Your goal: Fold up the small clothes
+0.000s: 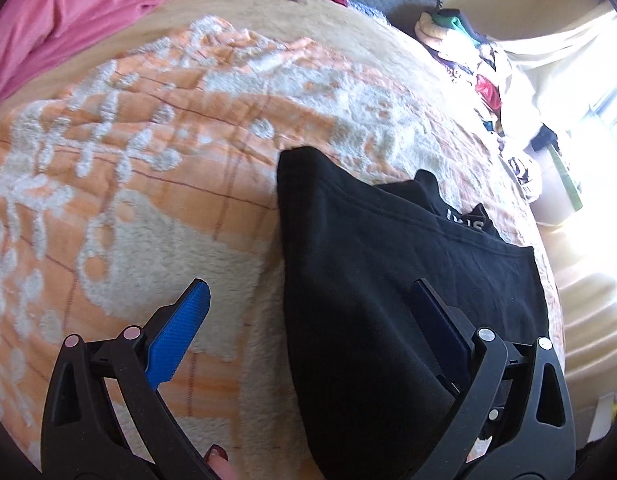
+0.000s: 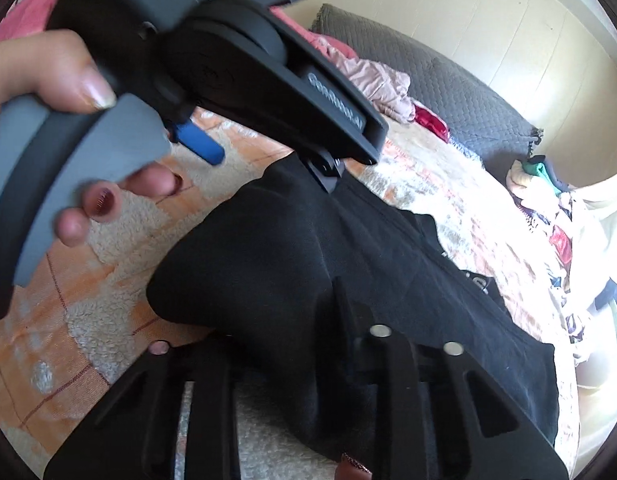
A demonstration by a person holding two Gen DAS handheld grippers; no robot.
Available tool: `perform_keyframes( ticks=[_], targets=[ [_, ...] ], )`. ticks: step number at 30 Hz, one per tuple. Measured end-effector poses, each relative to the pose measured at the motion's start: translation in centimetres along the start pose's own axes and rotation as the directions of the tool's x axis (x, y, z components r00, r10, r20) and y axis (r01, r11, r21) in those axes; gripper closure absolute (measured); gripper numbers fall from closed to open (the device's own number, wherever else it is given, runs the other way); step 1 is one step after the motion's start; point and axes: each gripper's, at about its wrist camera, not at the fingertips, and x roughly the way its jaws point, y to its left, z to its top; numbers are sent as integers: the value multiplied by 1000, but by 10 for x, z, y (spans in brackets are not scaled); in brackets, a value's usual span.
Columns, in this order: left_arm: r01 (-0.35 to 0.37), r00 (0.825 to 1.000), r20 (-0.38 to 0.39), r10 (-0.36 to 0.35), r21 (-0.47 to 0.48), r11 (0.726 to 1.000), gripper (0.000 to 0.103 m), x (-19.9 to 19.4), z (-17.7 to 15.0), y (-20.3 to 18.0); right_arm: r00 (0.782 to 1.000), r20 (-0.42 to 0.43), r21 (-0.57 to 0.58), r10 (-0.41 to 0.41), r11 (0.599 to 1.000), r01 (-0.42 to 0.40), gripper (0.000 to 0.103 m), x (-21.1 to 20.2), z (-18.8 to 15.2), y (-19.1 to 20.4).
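Note:
A black garment (image 1: pixel 380 264) lies on the orange and white fleece blanket (image 1: pixel 148 168), with white lettering near its far edge. My left gripper (image 1: pixel 312 300) is open, its left blue finger (image 1: pixel 180 328) over the blanket and its right finger (image 1: pixel 440 320) over the garment's near part. In the right wrist view the garment (image 2: pixel 388 280) bunches over my right gripper (image 2: pixel 284 312), whose fingers are hidden in the cloth. The left gripper (image 2: pixel 268 164) shows there from outside, held by a hand above the garment's far left corner.
A pink cloth (image 1: pixel 68 12) lies at the far left of the bed. A pile of mixed clothes (image 1: pixel 480 64) sits at the far right. A grey quilted cover (image 2: pixel 448 92) and a crumpled pale pink garment (image 2: pixel 380 84) lie at the back.

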Motion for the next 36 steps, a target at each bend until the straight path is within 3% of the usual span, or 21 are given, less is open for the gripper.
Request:
perform_keyframes(
  ticks=[3,9,11,12,13,16,21,25,36],
  targets=[
    [13,999,-41,-13,-7,1000,10,10,0,-8,1000,24,29,10,1000,-11,84,-8,-1,-7],
    [131,990,-43,-132,-30,991,10,12,0,-34,996,87,75,-28,997,21,85,-32,-5,-26],
    [133,990,-33,-134,-14,991,30,10,0,-47,994,101,90,-38,996,29,86,-40,-9,-33],
    [136,990,-32,-136,-7,991,47,9,0,-53,994,104,101,-37,995,27,86,-44,-11,-38],
    [150,988,-34,-150,-2,989,58,8,0,-60,994,104,113,-35,993,23,86,-48,-13,-42],
    [157,987,-26,-156,45,987,77,4,-1,-85,993,108,154,-47,988,30,86,-59,-19,-54],
    [147,989,-13,-147,128,981,82,-5,0,-134,992,114,281,-49,960,15,86,-80,-33,-83],
    [129,992,-24,-127,188,974,82,-4,-1,-171,993,111,412,-27,911,-21,86,-96,-44,-110],
    [126,990,-98,-103,269,955,82,35,-18,-246,996,83,609,-40,793,-19,86,-114,-94,-159]
  ],
)
